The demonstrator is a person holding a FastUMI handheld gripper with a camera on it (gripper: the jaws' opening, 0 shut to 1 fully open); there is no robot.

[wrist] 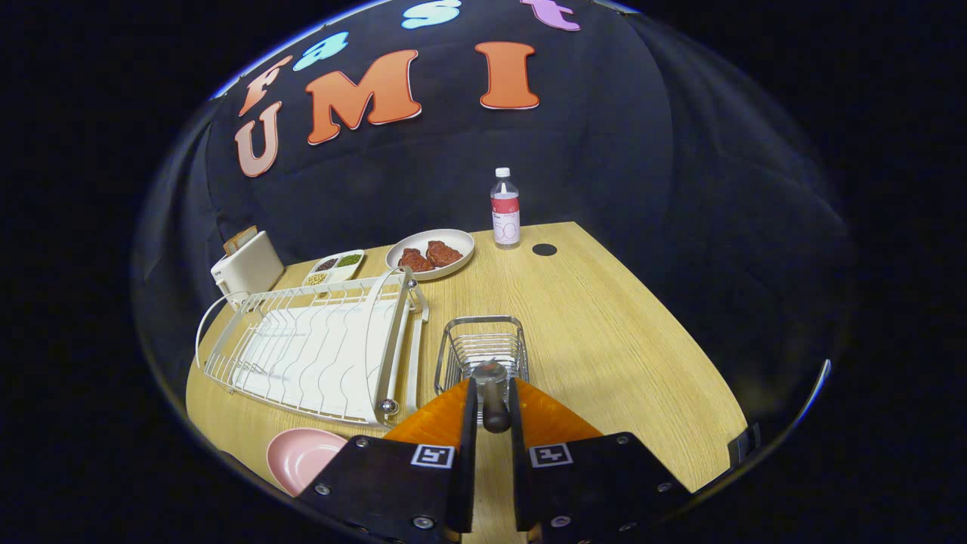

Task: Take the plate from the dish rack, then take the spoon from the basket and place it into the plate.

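Note:
My gripper [492, 404] is shut on the spoon [492, 393]; its dark handle sits between the fingertips and its metal bowl points ahead, over the near end of the wire basket [483, 340]. The pink plate [306, 457] lies flat on the wooden table [604, 325], left of my fingers and in front of the white dish rack [317, 351]. The rack holds no dishes.
Beyond the rack stand a white toaster [248, 264], a divided tray of beans [336, 266], a beige plate with two pieces of meat [430, 253], a water bottle [505, 209] and a dark round hole [544, 249] in the tabletop.

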